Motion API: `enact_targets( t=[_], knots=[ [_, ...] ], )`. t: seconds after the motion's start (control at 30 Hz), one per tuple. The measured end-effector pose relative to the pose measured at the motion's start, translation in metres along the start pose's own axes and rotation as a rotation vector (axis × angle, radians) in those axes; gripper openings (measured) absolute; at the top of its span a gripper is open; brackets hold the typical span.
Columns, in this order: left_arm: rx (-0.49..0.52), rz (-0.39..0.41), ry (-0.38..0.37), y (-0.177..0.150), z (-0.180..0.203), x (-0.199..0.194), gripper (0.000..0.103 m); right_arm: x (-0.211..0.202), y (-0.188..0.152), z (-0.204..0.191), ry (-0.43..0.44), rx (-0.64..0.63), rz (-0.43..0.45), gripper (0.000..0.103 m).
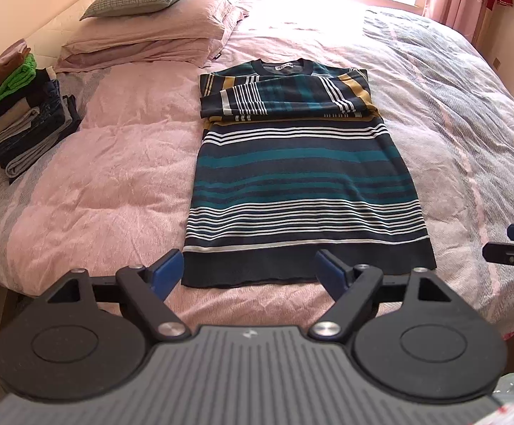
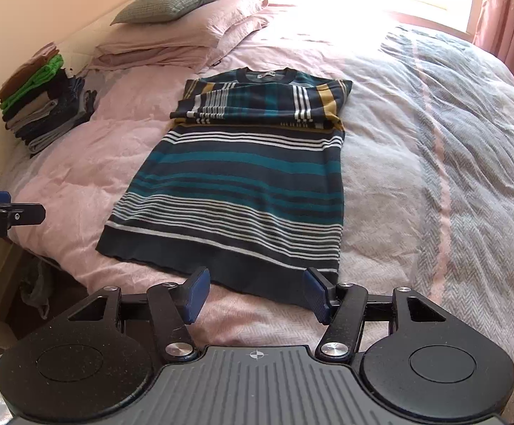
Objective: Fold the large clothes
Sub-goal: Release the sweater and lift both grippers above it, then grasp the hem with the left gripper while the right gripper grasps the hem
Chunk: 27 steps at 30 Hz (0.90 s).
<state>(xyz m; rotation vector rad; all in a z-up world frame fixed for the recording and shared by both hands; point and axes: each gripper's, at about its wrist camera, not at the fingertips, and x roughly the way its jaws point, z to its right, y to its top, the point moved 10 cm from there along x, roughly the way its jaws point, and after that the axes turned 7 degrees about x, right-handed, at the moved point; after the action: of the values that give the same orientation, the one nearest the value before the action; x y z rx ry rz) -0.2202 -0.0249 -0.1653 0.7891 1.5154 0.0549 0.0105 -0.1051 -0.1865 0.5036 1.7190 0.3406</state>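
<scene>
While poised above the bed's (image 1: pixel 122 177) near edge: left hand-held gripper (image 1: pixel 246 272) and right hand-held gripper (image 2: pixel 255 295), jaws spread, empty; beyond, striped sweater (image 1: pixel 299 177) flat mid-bed, sleeves folded across; folded clothes stack (image 1: pixel 23 113) at far-left edge.

Both wrist views angled down, near bed edge, sharing sweater (image 1: pixel 303 177)

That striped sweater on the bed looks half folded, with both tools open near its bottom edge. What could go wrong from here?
1. The sleeves lie loosely crossed over the chest of the striped sweater; lifting the hem fast could slide them out of place.
2. The quilt beneath is soft and wrinkled, so either the left tool or the right tool might pinch bedding along with the hem.
3. Uneven grips could leave the fold crooked.
</scene>
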Motion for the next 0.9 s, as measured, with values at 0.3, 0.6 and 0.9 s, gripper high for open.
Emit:
enact_targets(
  t=[0.3, 0.6, 0.9],
  knots=[
    [-0.086, -0.061, -0.109, -0.004, -0.049, 0.076, 0.077, 0.042, 0.005, 0.043, -0.043, 0.151, -0.06, 0.055],
    [-0.237, -0.114, -0.189, -0.043, -0.102, 0.144, 0.064, 0.102, -0.027, 0.09, -0.05, 0.217, -0.147, 0.055],
    [-0.3, -0.085, -0.28, -0.056, -0.108, 0.206, 0.064, 0.15, -0.029, 0.135, 0.124, 0.375, -0.087, 0.055]
  ],
)
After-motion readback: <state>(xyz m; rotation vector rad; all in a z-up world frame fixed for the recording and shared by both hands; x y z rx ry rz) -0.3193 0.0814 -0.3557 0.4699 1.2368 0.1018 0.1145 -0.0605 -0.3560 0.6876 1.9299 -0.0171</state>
